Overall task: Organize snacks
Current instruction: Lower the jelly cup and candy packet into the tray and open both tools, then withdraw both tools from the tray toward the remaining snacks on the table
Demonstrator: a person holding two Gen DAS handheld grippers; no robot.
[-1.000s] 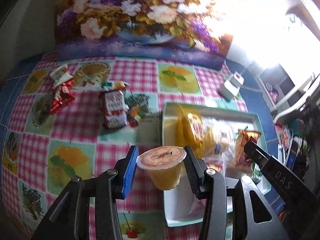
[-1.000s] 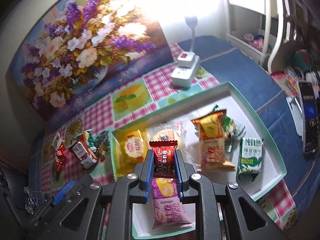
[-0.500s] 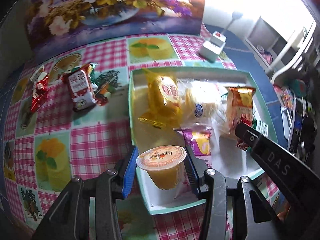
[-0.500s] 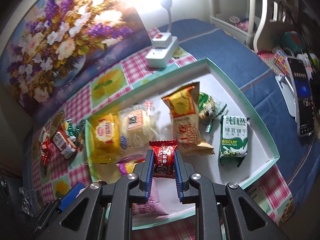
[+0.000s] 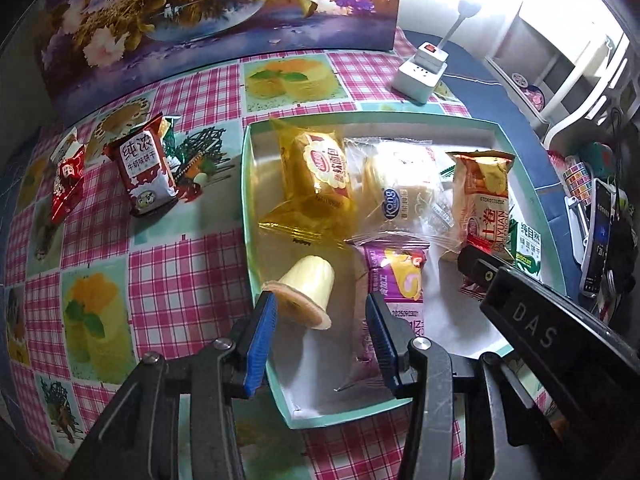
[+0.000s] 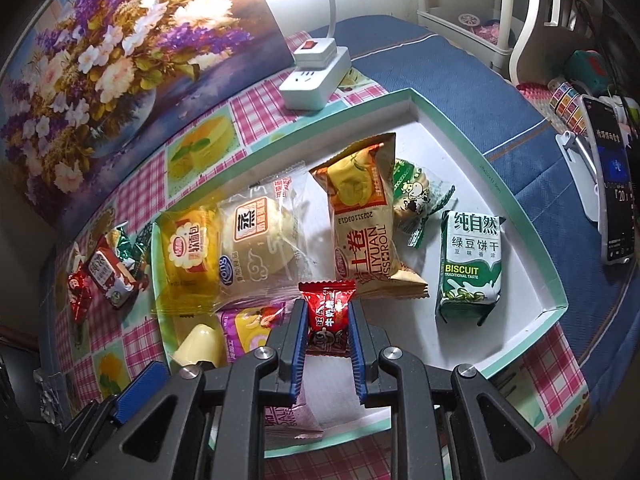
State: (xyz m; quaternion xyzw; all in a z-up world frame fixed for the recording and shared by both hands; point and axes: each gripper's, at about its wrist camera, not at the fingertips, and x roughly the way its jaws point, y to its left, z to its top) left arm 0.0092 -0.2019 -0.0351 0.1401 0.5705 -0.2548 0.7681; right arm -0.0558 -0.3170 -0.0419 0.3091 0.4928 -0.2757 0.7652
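left tongs (image 5: 322, 308): released, jaws standing apart over the near left corner of the tray
jelly: the yellow plastic jelly cup (image 5: 308, 284) is tipped on its side in the shallow teal-rimmed white tray (image 5: 247, 200), lid rim against my left blue pad, clear of the other pad, just left of the purple swiss-roll packet (image 5: 396, 276)
right tongs (image 6: 326, 312): clenched on the small red foil candy (image 6: 327, 300), over the tray's near middle
leftovers: red milk-biscuit pack (image 5: 144, 176) sits on the pink checked tablecloth (image 5: 180, 272), left of the tray
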